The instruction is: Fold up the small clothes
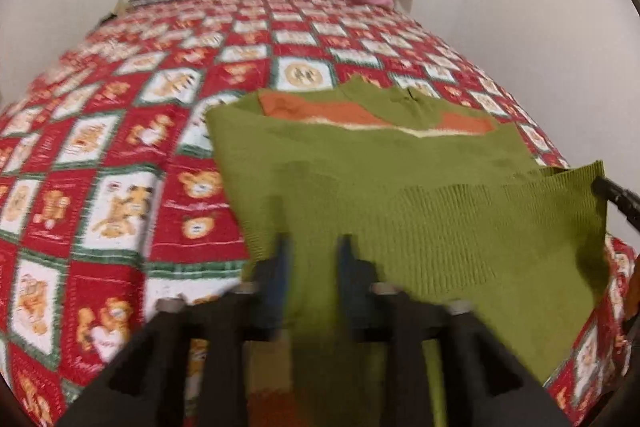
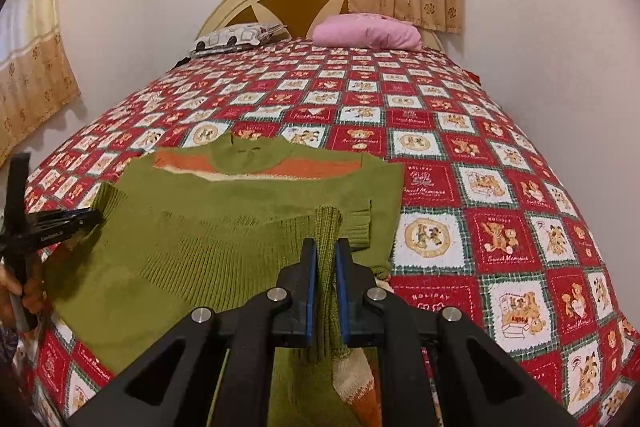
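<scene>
Right wrist view shows the green sweater [image 2: 248, 227] lying flat on the quilted bed [image 2: 500, 195], collar toward the headboard, its hem edge nearest both hands. The right gripper [image 2: 326, 255] has its jaws clamped tight on a ribbed fold of the hem. The left gripper [image 1: 312, 247] straddles the opposite hem corner, jaws partly open with knit between them but not pinched. The fold likely runs away from both, toward the collar.

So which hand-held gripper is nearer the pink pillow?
Right, slightly. Both sit at the foot of the bed on the green sweater, far from the pink pillow; right hand-held gripper pinches its hem.
</scene>
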A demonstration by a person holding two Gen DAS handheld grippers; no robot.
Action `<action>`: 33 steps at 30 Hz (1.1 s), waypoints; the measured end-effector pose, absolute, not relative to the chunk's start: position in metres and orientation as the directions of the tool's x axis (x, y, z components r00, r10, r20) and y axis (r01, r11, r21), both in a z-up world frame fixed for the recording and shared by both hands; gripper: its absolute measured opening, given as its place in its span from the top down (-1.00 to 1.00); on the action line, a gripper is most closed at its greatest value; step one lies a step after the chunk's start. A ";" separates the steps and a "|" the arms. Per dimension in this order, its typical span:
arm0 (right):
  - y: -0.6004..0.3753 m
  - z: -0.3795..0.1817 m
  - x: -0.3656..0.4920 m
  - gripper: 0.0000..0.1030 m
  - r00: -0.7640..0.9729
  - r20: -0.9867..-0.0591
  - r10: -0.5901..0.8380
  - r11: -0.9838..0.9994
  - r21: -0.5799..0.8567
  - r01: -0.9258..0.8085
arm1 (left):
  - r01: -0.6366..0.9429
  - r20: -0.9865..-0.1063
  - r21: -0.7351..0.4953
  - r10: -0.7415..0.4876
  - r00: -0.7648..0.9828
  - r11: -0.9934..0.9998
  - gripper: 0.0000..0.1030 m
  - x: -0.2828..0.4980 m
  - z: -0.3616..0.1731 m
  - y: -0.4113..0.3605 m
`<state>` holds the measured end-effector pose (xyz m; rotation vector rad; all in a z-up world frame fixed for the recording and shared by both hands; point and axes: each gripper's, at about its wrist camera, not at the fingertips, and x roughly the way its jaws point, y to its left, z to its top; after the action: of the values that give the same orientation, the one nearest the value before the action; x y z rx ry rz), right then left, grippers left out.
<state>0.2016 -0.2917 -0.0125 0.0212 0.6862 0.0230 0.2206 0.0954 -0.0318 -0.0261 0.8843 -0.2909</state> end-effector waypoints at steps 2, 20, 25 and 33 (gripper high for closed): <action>-0.291 -0.013 0.201 0.83 0.773 -0.634 0.029 1.000 0.027 -0.016 | 0.232 -0.761 -0.147 -0.260 0.594 0.961 0.08 0.228 -0.033 0.092; -0.290 0.028 0.190 0.83 0.822 -0.570 0.008 1.000 0.002 -0.009 | 0.195 -0.694 -0.185 -0.268 0.668 0.963 0.82 0.216 0.021 0.099; -0.289 0.045 0.219 0.84 0.834 -0.551 -0.020 0.999 -0.044 -0.006 | 0.140 -0.703 -0.194 -0.237 0.670 0.971 0.82 0.247 0.026 0.103; -0.291 0.052 0.293 0.84 0.833 -0.543 -0.105 0.991 -0.124 0.044 | 0.053 -0.708 -0.247 -0.218 0.672 0.967 0.82 0.304 0.029 0.110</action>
<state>0.2931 -0.2906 0.0519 -0.1083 0.5806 -0.0790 0.3039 0.1097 0.0290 -0.2135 0.8219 -0.1542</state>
